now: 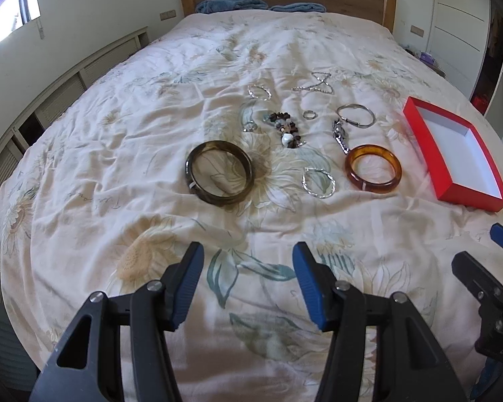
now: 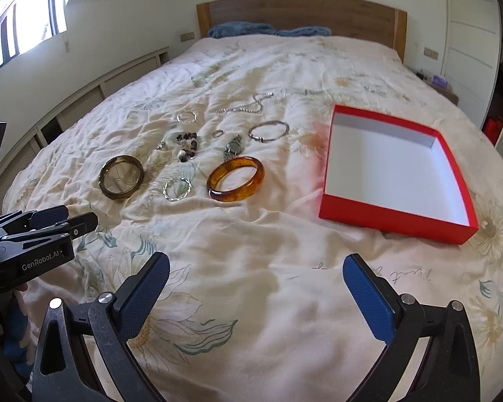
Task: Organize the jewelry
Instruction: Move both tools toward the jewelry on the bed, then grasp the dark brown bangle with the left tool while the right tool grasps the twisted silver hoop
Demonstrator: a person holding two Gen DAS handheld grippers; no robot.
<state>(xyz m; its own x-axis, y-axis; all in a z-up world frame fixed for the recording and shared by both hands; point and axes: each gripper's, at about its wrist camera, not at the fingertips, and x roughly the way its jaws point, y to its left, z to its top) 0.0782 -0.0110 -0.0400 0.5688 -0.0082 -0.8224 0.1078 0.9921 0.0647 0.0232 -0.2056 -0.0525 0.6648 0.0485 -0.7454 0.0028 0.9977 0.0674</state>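
Jewelry lies spread on a floral bed cover [image 1: 117, 154], well ahead of both tools. The left tool [image 1: 248, 288] hovers with jaws apart and empty, facing a dark olive bangle [image 1: 219, 177]. The right tool [image 2: 256, 288] is also spread wide and empty. An amber bangle [image 2: 235, 183] lies just left of an empty red box [image 2: 395, 214]. Smaller silver chains and a beaded piece [image 1: 286, 129] beyond are hard to make out.

Bangles [image 2: 235, 179] on bed [image 2: 251, 251], box [image 2: 395, 216] right
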